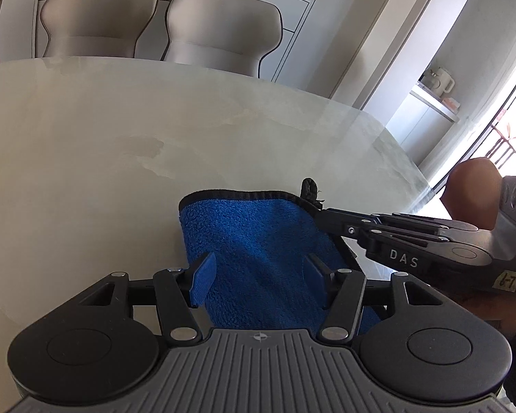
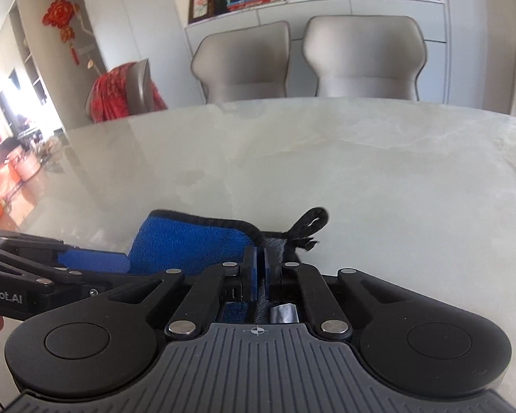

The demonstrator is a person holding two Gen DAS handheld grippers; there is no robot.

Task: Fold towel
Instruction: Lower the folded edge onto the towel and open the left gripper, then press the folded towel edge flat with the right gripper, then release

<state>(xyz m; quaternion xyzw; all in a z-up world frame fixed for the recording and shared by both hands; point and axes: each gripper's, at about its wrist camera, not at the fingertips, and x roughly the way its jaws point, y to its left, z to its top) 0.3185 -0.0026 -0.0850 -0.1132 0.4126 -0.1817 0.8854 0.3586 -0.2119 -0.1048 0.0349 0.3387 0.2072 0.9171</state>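
The table (image 1: 86, 130) was a pale, glossy marble-look slab, and most of it lay bare: wide open room spread to the left and to the far side of the towel (image 1: 258, 241). Its far edge ran in front of two grey chairs (image 1: 223, 27), and at the right the edge curved round close to the towel's right side, leaving less room there.

The towel sat at the near part of the table, right under both grippers. It was blue and fluffy, with a black bound edge along its far side and a small black loop (image 1: 309, 187) sticking up at the far right corner. In the right wrist view a grey underside showed at that corner, just beside the loop.

The left gripper (image 1: 261, 280) hovered above the towel's middle with its jaws spread, blue pads to either side and nothing pressed between them. The right gripper (image 2: 260, 268) had its jaws pressed together on the towel's right edge, near the loop; in the left wrist view it reached in from the right, a hand (image 1: 474, 186) behind it.
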